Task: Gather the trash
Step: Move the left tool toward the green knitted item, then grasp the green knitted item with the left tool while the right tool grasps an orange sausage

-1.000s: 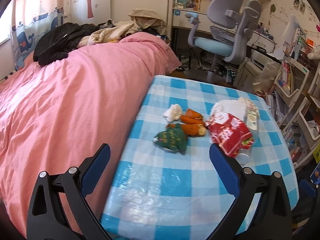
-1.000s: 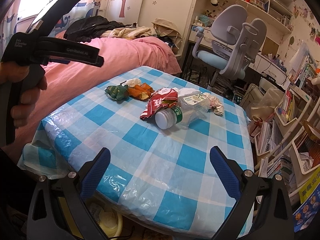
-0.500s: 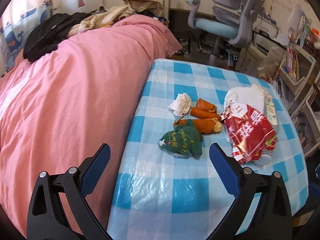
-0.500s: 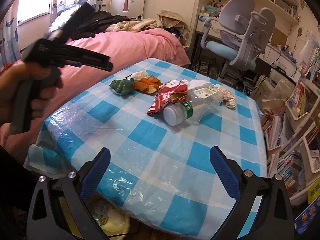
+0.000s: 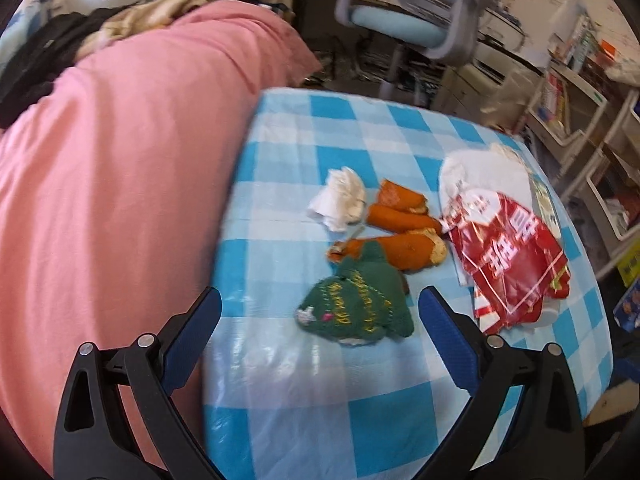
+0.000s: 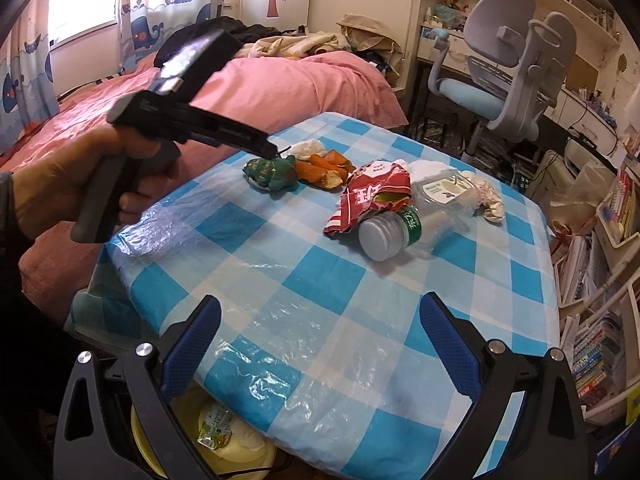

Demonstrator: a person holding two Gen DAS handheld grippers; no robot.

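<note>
Trash lies on a blue checked table (image 5: 360, 420): a green knitted fish-shaped piece (image 5: 356, 308), orange peels (image 5: 404, 236), a white crumpled tissue (image 5: 340, 200), a red snack wrapper (image 5: 508, 256) and a clear plastic bottle with a green label (image 6: 396, 228). My left gripper (image 5: 320, 320) is open, just above and in front of the green piece. My right gripper (image 6: 320, 324) is open and empty over the table's near edge. In the right wrist view the left gripper's body (image 6: 192, 108) hovers beside the green piece (image 6: 272, 172).
A pink bed (image 5: 112, 168) borders the table's left side. A grey-blue desk chair (image 6: 508, 84) stands behind, bookshelves (image 6: 612, 240) at right. A yellow bin (image 6: 224, 444) with trash in it sits under the table's near edge.
My left gripper has moved forward and down toward the green piece, which now looms larger between its fingers. My right gripper shifted slightly forward.
</note>
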